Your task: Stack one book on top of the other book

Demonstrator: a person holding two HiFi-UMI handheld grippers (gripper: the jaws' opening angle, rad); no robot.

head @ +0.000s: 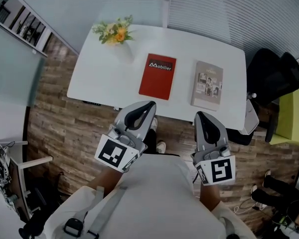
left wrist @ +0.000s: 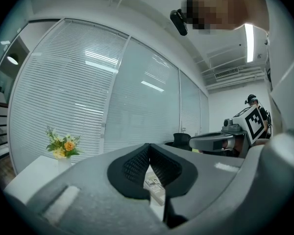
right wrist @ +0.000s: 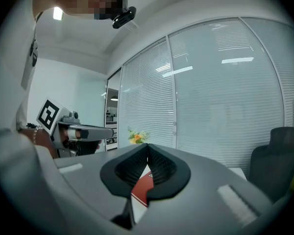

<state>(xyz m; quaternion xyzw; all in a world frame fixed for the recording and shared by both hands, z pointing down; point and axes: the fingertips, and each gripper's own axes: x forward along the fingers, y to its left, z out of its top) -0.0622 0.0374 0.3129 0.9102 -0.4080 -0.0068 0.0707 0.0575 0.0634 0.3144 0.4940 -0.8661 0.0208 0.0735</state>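
On the white table (head: 104, 83) two books lie flat, side by side and apart. One is a red book (head: 158, 76) on the left, the other a grey book (head: 208, 85) on the right. Some flowers (head: 114, 33) stand at the far left corner. Both grippers are held at the near edge of the table, on the person's side of the books, and they touch neither book. At the left gripper (head: 147, 105) the jaws are pressed together with nothing between them. In the left gripper view a part of the grey book shows through the gap under the joined tips, lying beyond them. At the right gripper (head: 200, 115) the jaws are also pressed together and empty. In the right gripper view a part of the red book shows under its tips, again beyond them on the table.
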